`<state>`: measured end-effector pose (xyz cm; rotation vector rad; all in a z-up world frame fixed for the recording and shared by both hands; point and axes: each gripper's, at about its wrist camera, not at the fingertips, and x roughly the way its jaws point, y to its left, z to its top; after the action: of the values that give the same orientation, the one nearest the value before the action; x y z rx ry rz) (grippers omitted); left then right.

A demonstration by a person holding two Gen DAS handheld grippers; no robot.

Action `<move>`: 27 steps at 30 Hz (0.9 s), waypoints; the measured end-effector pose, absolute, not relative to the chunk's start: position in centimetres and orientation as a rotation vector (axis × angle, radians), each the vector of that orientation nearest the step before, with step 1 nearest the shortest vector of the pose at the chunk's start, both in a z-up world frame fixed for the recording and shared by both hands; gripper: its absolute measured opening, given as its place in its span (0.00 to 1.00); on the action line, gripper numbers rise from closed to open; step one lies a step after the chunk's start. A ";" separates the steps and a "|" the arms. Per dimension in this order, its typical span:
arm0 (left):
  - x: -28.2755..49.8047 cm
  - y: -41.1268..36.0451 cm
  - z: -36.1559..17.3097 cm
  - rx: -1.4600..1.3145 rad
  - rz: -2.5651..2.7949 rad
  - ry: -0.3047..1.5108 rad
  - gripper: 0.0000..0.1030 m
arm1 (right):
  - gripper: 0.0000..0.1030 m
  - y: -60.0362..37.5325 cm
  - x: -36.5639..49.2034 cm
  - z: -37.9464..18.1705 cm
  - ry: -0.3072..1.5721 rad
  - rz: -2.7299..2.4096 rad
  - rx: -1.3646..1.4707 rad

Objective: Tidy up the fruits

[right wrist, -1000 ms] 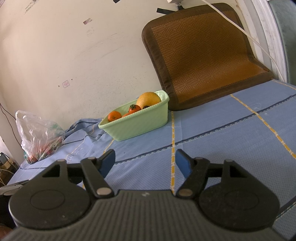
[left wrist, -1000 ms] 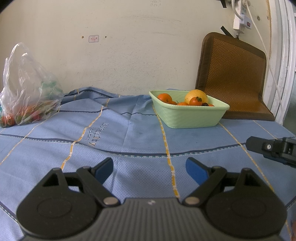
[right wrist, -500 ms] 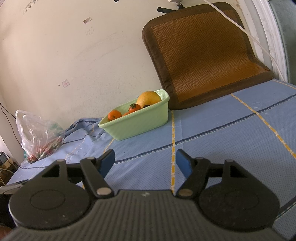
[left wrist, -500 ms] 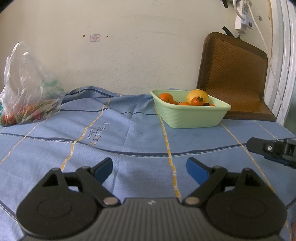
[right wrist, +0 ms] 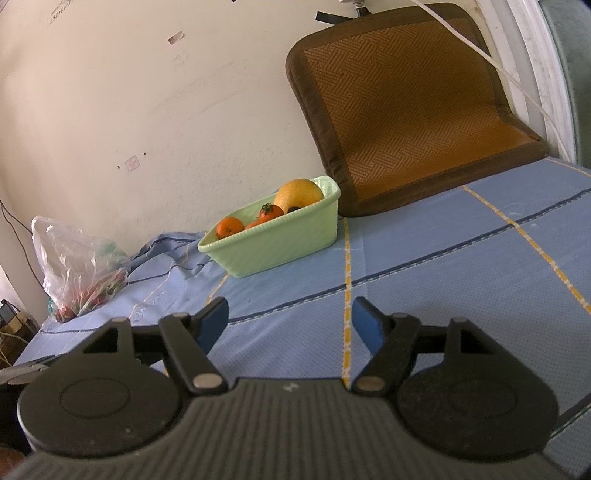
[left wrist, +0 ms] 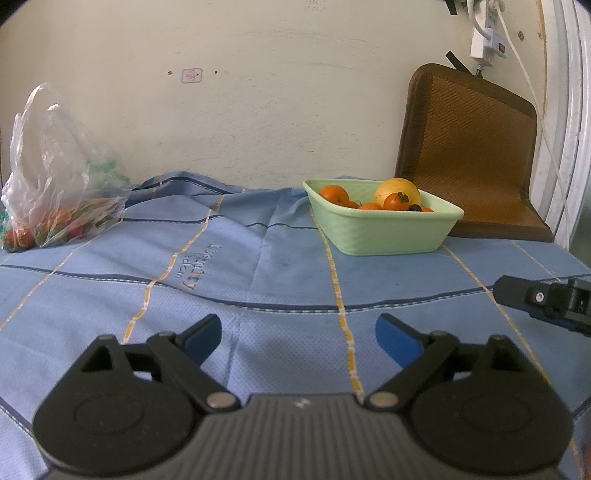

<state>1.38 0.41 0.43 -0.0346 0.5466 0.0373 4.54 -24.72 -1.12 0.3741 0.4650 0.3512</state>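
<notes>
A pale green basket (left wrist: 384, 232) stands on the blue cloth near the wall and holds a large yellow fruit (left wrist: 397, 187), small oranges (left wrist: 333, 193) and a tomato (left wrist: 396, 201). It also shows in the right wrist view (right wrist: 280, 243). A clear plastic bag (left wrist: 55, 177) with red and green produce lies at the far left; it also shows in the right wrist view (right wrist: 79, 269). My left gripper (left wrist: 299, 334) is open and empty, low over the cloth. My right gripper (right wrist: 290, 321) is open and empty; its tip (left wrist: 543, 299) shows at the right of the left view.
A brown woven seat cushion (left wrist: 469, 147) leans on the wall behind the basket, right of it. A white power strip and cable (left wrist: 487, 33) hang above it. The blue cloth (left wrist: 258, 266) with yellow and dark stripes is rumpled near the wall.
The left gripper has shifted slightly, so the basket and bag sit a little lower and to the right in its view. The right gripper has barely moved. Both stay open.
</notes>
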 end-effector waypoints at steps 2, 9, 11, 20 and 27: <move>1.4 0.4 0.4 -0.033 0.040 0.547 0.92 | 0.74 -24.7 4.6 -1.1 0.466 0.352 0.374; 1.4 0.1 0.5 -0.013 0.053 0.545 0.94 | 0.74 -24.7 4.5 -1.1 0.466 0.349 0.375; 1.4 0.1 0.5 -0.012 0.058 0.545 0.95 | 0.74 -24.7 4.5 -1.2 0.465 0.350 0.375; 1.4 -0.1 0.6 -0.001 0.082 0.543 1.00 | 0.74 -24.6 4.5 -1.2 0.469 0.352 0.375; 1.5 -0.2 0.5 0.005 0.095 0.546 1.00 | 0.75 -24.7 4.7 -1.2 0.471 0.359 0.378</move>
<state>1.53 -0.17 0.53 0.0051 0.5461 0.0946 4.70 -24.73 -1.19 0.3783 0.4714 0.3589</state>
